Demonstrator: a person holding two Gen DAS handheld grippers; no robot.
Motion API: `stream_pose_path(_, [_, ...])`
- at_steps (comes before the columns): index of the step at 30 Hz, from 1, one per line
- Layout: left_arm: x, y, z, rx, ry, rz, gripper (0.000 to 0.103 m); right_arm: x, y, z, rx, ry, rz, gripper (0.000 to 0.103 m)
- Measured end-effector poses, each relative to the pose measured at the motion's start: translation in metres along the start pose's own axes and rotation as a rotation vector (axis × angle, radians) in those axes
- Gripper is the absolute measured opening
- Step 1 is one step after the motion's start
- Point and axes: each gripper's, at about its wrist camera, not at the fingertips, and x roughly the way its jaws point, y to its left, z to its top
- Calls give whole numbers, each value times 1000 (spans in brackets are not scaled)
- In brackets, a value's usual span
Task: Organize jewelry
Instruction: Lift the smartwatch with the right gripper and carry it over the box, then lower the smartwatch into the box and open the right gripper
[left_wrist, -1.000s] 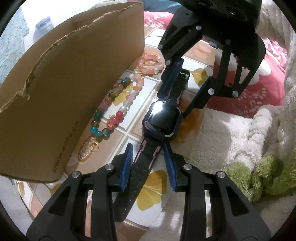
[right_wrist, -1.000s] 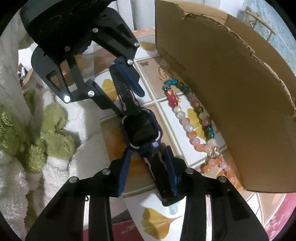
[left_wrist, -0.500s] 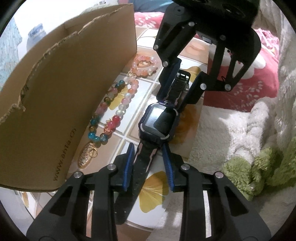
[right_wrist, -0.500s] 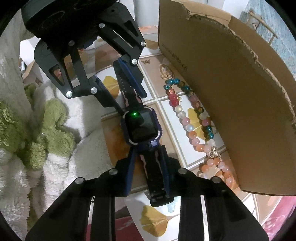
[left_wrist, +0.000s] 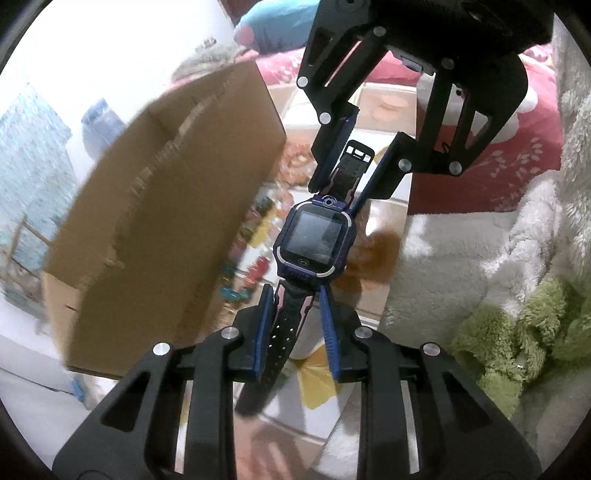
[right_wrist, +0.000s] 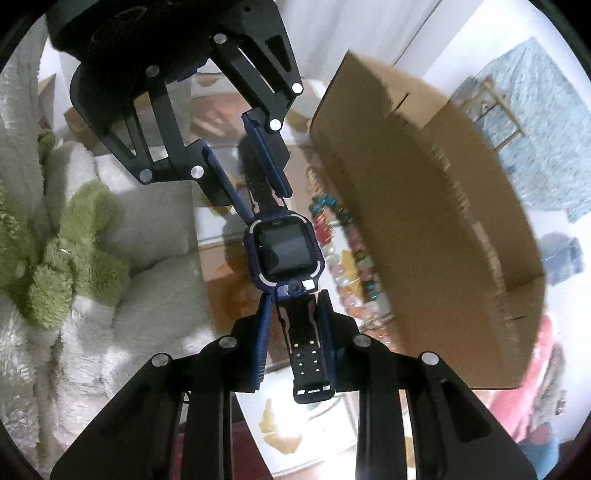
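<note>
Watch (left_wrist: 314, 236), dark blue with a square glossy screen and ridged rubber straps, hangs stretched in the air between the two tools, above the tiled bench (right_wrist: 218, 229). The left tool (left_wrist: 295, 325) has just been closing and clenches the perforated strap between its ribbed blue pads (left_wrist: 264, 328). The right tool (right_wrist: 291, 325) has likewise narrowed and pinches the buckle strap. Below, blurred round glassy beads (right_wrist: 343, 266) lie strung beside a rough-edged corrugated cardboard box (right_wrist: 424, 229). Fluffy white fabric (left_wrist: 461, 258) and a shaggy green plush (left_wrist: 517, 332) lie at the bench's other side.
</note>
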Motion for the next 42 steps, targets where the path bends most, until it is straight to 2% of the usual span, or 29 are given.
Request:
stream_pose_path(6, [-40, -1, 14, 39, -36, 119, 24, -44, 5, 12, -45, -52, -135, 24])
stream_pose_path(11, [-83, 13, 30, 92, -75, 247, 24, -82, -6, 27, -97, -106, -255, 24])
stream_pose_path(14, [-97, 33, 43, 107, -94, 303, 24, -96, -17, 36, -117, -132, -307, 24])
stream_pose_path(17, [-98, 60, 58, 105, -100, 334, 24, -96, -46, 50, -136, -146, -333, 25])
stream_pose_path(22, [-69, 121, 70, 80, -68, 302, 24, -56, -116, 61, -86, -130, -221, 25])
stream_pose_path(31, [36, 214, 64, -21, 73, 88, 24, 36, -202, 67, 9, -52, 72, 25])
stream_pose_path(33, [55, 226, 62, -38, 109, 59, 24, 52, -217, 67, 23, -37, 123, 25])
stream_pose_path(35, [72, 235, 60, -62, 154, 39, 20, 66, -227, 67, 47, -18, 173, 25])
stream_pose_path(38, [86, 248, 57, -97, 201, 36, 21, 86, -236, 72, 61, 8, 164, 29])
stream_pose_path(40, [88, 255, 51, -130, 212, 44, 21, 96, -240, 71, 64, 26, 134, 42])
stream_pose_path(42, [82, 257, 47, -153, 201, 46, 21, 97, -240, 68, 60, 34, 120, 42])
